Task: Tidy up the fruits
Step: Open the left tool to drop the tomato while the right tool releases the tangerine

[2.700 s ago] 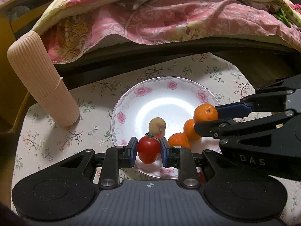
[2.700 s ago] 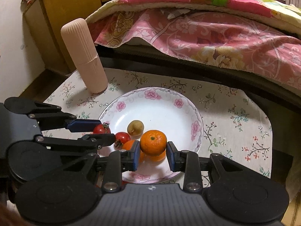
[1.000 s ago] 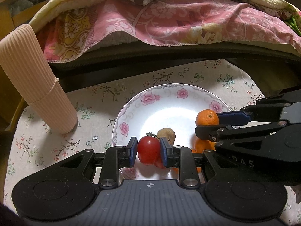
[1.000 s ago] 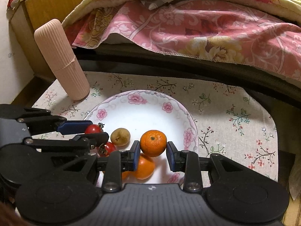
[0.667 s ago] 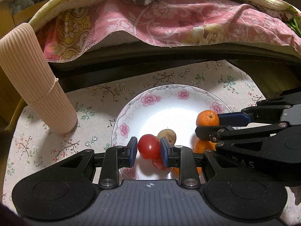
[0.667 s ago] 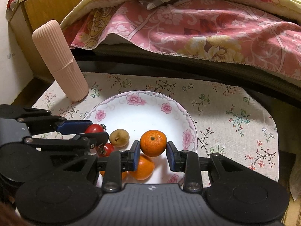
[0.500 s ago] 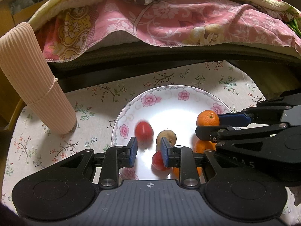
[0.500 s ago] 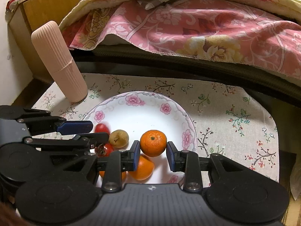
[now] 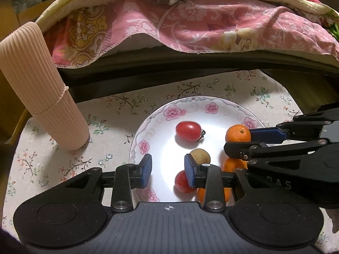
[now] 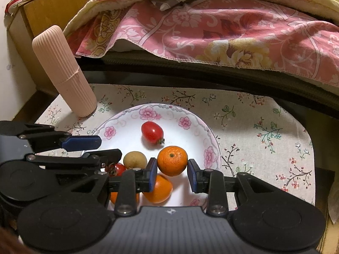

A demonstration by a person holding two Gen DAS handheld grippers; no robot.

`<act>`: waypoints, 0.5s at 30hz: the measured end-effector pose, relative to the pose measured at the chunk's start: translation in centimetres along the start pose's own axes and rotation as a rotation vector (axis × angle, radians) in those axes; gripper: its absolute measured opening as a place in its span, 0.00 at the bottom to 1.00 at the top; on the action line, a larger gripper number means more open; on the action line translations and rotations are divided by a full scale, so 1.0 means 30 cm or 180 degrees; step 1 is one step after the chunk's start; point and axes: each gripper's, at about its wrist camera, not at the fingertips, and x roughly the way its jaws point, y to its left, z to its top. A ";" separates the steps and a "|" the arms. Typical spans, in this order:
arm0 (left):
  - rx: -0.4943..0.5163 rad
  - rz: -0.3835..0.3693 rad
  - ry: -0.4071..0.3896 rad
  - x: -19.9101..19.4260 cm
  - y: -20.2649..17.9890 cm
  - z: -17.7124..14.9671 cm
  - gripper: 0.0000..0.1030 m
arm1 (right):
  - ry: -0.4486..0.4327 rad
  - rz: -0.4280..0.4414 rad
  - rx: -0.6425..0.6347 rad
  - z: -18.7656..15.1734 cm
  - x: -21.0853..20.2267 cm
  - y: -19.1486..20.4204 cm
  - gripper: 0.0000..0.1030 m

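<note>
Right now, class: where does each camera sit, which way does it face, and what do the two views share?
Left wrist: on the left gripper, facing forward over the plate toward the quilt; its own open gripper shows, and the right gripper enters from the right.
Right wrist: on the right gripper, facing the same way; its own gripper shows shut on an orange, with the left gripper at left.
Shared: plate, tomato, orange, quilt.

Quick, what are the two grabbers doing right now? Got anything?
Left gripper: jaws open, holding nothing; the tomato lies free on the plate.
Right gripper: jaws closed on the orange.
</note>
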 end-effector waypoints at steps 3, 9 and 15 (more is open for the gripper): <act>-0.0010 0.0008 0.0000 0.001 0.004 -0.001 0.44 | -0.0001 0.0000 0.0003 0.001 0.000 0.001 0.31; -0.0005 0.0015 -0.0002 0.000 0.006 -0.001 0.47 | -0.0011 -0.0008 -0.0002 0.000 0.001 0.002 0.31; 0.0002 0.0024 -0.0013 -0.005 0.008 -0.001 0.50 | -0.0013 -0.0013 0.0000 0.000 -0.002 0.000 0.32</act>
